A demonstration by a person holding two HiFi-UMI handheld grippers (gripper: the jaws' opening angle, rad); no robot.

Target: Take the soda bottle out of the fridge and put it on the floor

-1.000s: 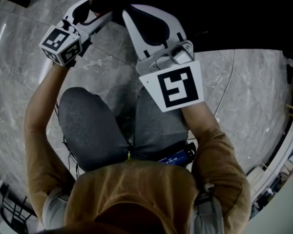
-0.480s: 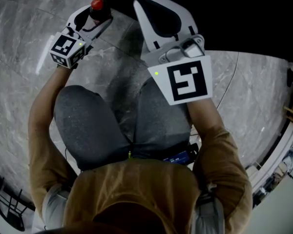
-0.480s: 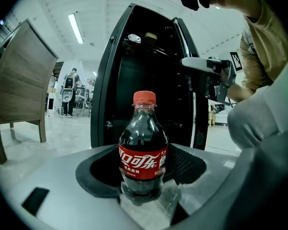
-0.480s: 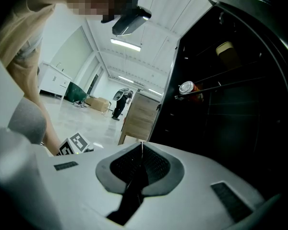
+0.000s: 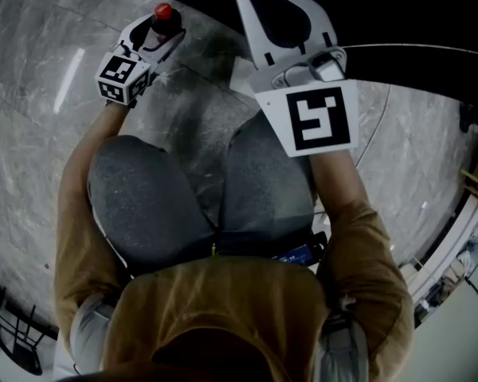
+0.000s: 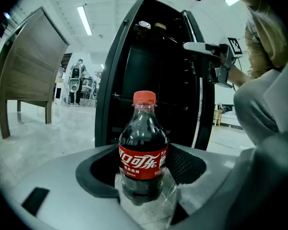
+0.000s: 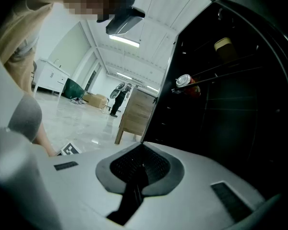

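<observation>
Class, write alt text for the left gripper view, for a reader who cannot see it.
An upright soda bottle, red cap and red label, is held in the jaws of the left gripper. Behind it stands an open, dark fridge, with the right gripper near its upper right edge.

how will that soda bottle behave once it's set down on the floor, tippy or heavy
The soda bottle looks filled almost to the neck, so it is probably heavy for its size. Tall, narrow and round, it may tip if nudged, then roll. Its smooth plastic could be slippery.
</observation>
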